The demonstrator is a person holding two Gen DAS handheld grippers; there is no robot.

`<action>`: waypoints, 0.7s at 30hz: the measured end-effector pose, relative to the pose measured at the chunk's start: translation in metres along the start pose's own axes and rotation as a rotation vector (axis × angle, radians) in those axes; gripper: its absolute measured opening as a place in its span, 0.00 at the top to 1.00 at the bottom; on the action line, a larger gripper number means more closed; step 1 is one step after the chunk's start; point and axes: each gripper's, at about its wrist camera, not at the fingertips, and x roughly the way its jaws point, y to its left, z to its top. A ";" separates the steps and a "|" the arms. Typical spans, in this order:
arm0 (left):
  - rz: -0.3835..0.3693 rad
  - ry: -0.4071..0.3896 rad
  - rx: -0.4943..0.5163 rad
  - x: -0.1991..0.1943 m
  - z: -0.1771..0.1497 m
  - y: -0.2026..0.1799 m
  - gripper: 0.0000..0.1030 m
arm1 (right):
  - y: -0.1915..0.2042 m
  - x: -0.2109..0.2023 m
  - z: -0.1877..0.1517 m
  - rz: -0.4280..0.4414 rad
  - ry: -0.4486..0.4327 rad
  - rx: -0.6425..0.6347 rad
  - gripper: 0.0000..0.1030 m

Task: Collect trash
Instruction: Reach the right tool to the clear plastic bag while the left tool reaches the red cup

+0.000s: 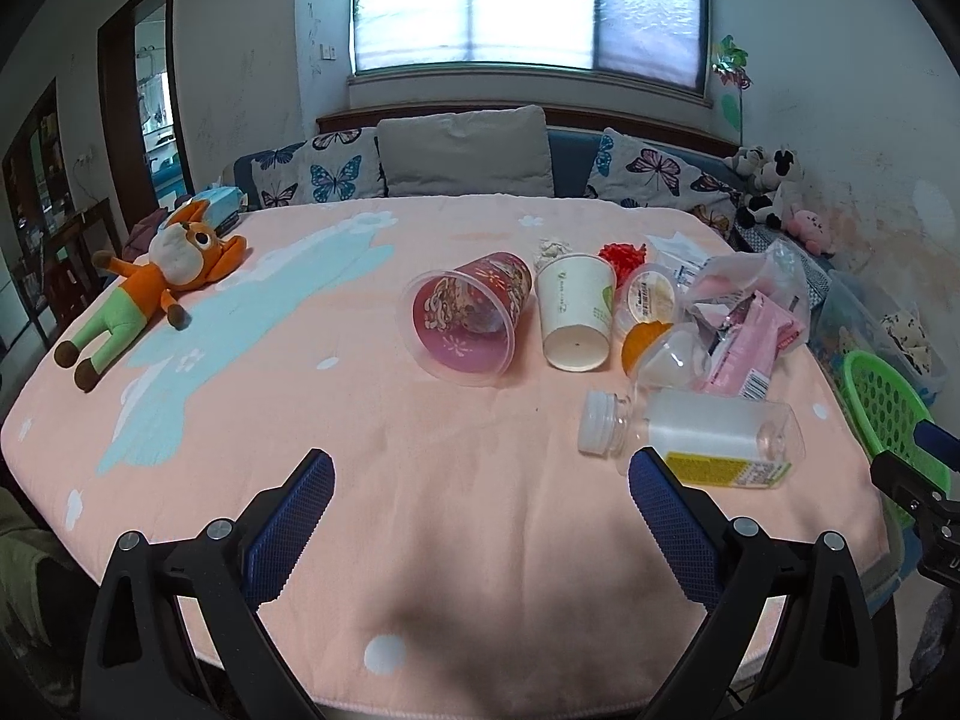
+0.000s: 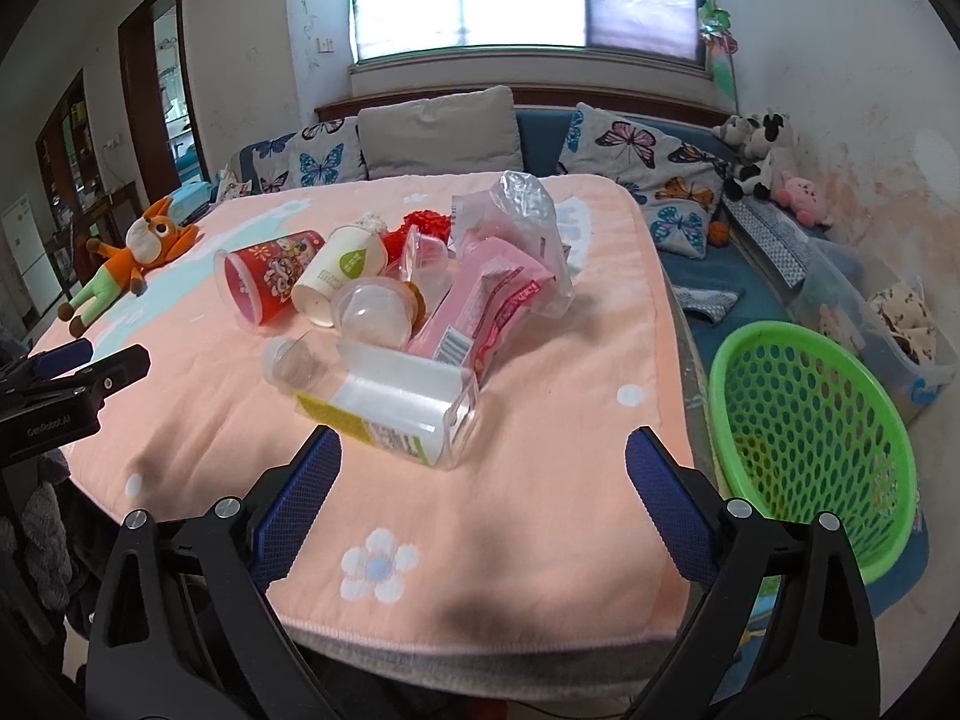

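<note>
- So the trash is one heap on the pink table cloth [image 2: 540,510]: a clear plastic bottle [image 2: 384,396] on its side, closest to the claws, with a pink wrapper [image 2: 480,306], a crinkly clear bag [image 2: 522,210], a paper cup [image 2: 342,276], a red noodle cup [image 2: 264,282] and some little clear tubs piled behind it.
- Right gripper [image 2: 483,462] is spread wide with nothing in it. The bottle lies just ahead of its tips, a bit toward the left finger, not touching.
- Left gripper [image 1: 480,480] is wide and empty too. From it, the bottle [image 1: 702,432] is just off the right finger, and the noodle cup [image 1: 468,324] is straight ahead, further out.
- My read: nothing's collected yet, this is the reach-in for the first piece. Probably the bottle.
- Next move needs the right claw to go forward and down so the fingers straddle the bottle body, then squeeze. It's round and slick, so it could roll or squirt out.
- The green basket [image 2: 804,444] sits off the table edge, right of the right claw. The right view shows it's empty; the left view only catches a slice of its rim.
- The left view shows the stuffed fox [image 1: 150,288] up close, far off to the left. Not trash, I'd say.
</note>
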 end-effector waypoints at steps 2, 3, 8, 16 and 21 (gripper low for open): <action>0.009 0.007 0.000 0.008 0.009 0.000 0.08 | -0.003 0.005 0.005 0.000 0.005 0.000 0.08; 0.012 0.009 -0.001 0.012 0.014 0.001 0.08 | -0.005 0.008 0.007 0.000 0.007 0.001 0.08; 0.020 0.028 -0.003 0.028 0.036 0.002 0.15 | -0.014 0.019 0.020 0.003 0.009 -0.003 0.09; 0.051 0.046 0.036 0.060 0.080 -0.003 0.18 | -0.038 0.042 0.045 0.017 0.010 -0.002 0.13; 0.060 0.066 0.053 0.080 0.102 -0.008 0.18 | -0.052 0.062 0.071 0.047 0.010 -0.011 0.17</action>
